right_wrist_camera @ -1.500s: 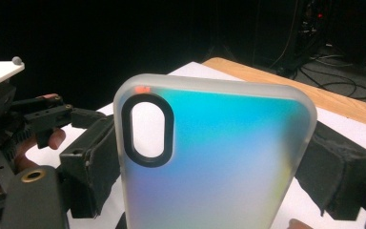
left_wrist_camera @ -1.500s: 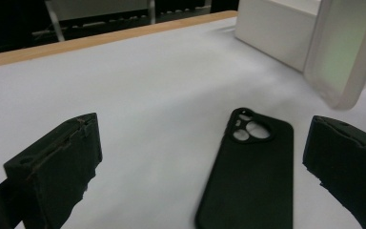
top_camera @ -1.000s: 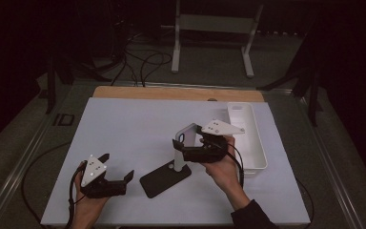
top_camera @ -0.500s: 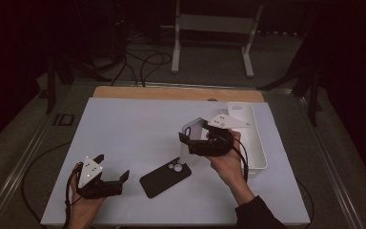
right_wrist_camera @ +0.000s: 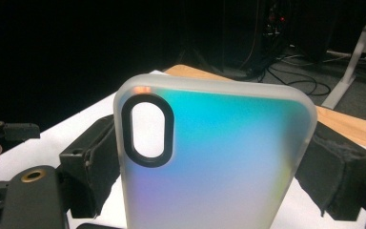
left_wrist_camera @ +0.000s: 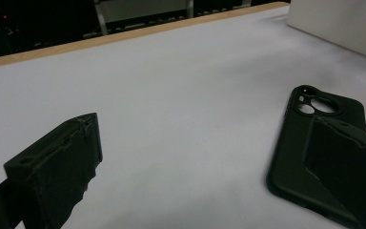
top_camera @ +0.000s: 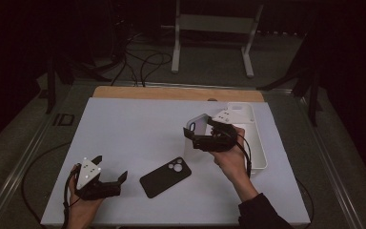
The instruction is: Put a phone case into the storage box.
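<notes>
The right gripper [top_camera: 201,135] clamps an iridescent phone case [right_wrist_camera: 209,157] above the table; the left gripper [top_camera: 110,177] rests open beside a black phone case [top_camera: 165,176], likely sorted next.

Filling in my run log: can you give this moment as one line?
right hand-held gripper: shut on iridescent phone case, raised | left hand-held gripper: open, beside black phone case | white tray
</notes>
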